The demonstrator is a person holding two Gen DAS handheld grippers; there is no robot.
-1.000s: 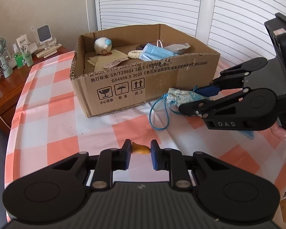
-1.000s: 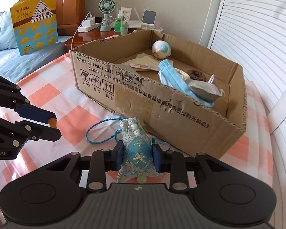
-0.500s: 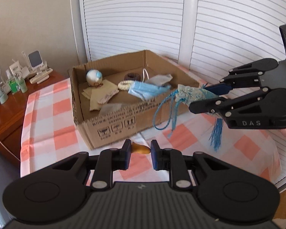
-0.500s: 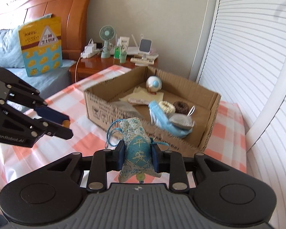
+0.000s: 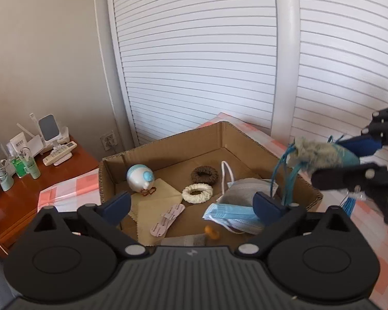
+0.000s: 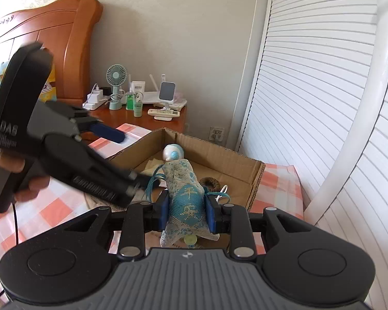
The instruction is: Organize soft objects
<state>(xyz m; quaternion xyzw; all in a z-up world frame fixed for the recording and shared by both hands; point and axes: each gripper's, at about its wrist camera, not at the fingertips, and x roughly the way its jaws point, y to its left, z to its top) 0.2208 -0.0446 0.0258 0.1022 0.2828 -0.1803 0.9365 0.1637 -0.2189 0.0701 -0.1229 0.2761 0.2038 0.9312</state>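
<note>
- Left claw just let go: jaws opening, nothing between them, and the little orange bit now lies inside the box.
- Right claw pinches the blue pouch above the box, so that likely drops in next.

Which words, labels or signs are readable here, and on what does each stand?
"DAS": housing of the left tongs, whose jaws are opening with nothing between them.
Blurred, unreadable: lettering along one finger of these tongs.
Too small to read: print on the plaster strips in the cardboard box; bottle labels on the nightstand.
</note>
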